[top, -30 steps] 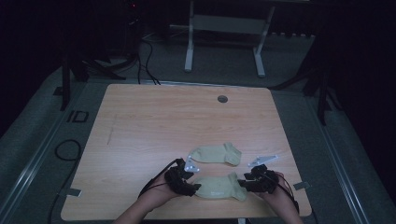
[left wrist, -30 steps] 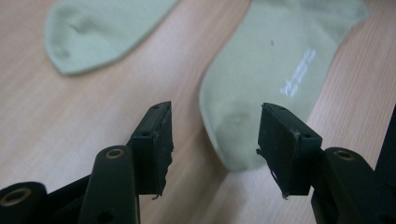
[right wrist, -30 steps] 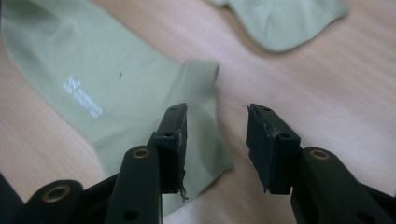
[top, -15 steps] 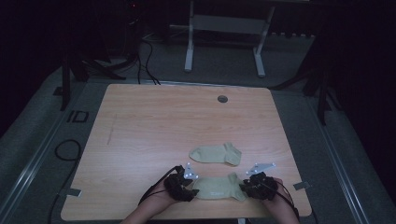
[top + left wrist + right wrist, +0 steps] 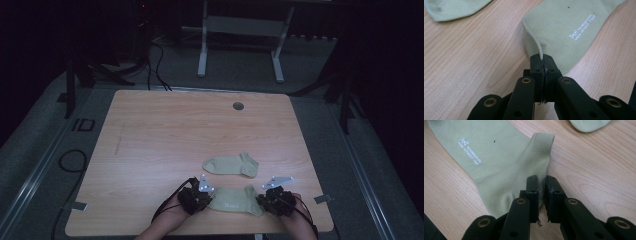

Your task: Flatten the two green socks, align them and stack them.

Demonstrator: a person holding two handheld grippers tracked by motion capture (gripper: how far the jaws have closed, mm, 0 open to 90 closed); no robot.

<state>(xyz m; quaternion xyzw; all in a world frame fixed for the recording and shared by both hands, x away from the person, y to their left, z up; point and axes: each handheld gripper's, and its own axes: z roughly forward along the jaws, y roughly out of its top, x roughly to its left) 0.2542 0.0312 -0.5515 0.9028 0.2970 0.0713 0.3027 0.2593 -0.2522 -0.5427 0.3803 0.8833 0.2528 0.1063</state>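
Sock edges are pinched by left gripper and right gripper (jaws just closed), so lift both evenly, keeping fabric taut.

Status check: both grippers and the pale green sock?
Left gripper just closed on near pale green cotton sock; right gripper on its other end. Second sock apart, beyond. Nothing in the way.

You could read white print on the near sock — a small angular logo beside "TECHNOLOGICAL" and a second, smaller line too blurred to trust — and the floor mark beside the table read "ID".
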